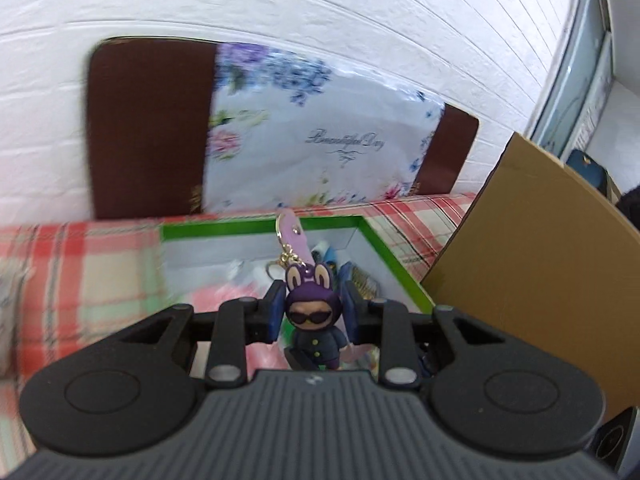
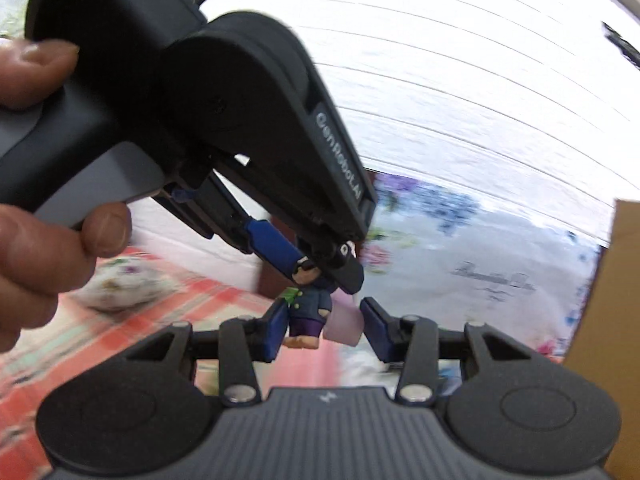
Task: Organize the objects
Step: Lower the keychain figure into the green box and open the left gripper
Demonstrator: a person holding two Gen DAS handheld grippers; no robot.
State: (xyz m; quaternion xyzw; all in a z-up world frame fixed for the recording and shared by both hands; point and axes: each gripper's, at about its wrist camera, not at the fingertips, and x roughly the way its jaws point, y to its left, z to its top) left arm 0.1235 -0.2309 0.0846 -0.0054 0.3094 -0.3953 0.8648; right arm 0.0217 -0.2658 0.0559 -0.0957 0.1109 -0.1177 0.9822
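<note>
Rubbery and moulded, the purple bunny-hooded figurine (image 1: 314,320) looks like a soft PVC keychain charm: light, slightly yielding, unlikely to break, and grippy rather than slick against the blue pads. The left gripper (image 1: 313,312) has its jaws closed on the charm's head, one pad on each side, so the body in its navy jacket hangs below and the lilac strap (image 1: 294,240) with its gold clasp (image 1: 287,258) swings free above, a loose tail that could snag or sway. From the right wrist view, the right gripper (image 2: 324,326) stands with its jaws apart around the charm's legs and a lilac tab (image 2: 344,326); whether the left pad already touches the leg cannot be told through the blur, but nothing is clamped. The firm head or torso seems the best place to hold; the strap and ring would let the figure dangle and twist. Just beyond and below sits a green-rimmed box (image 1: 372,236) with a pale interior already holding several small items, blurred beyond naming. It rests on a red, green and cream plaid cloth (image 1: 92,268). A brown cardboard flap (image 1: 532,264) rises on the right, a floral cushion (image 1: 312,136) leans on a dark brown headboard (image 1: 148,128), and a white panelled wall (image 1: 280,4) closes the room.
</note>
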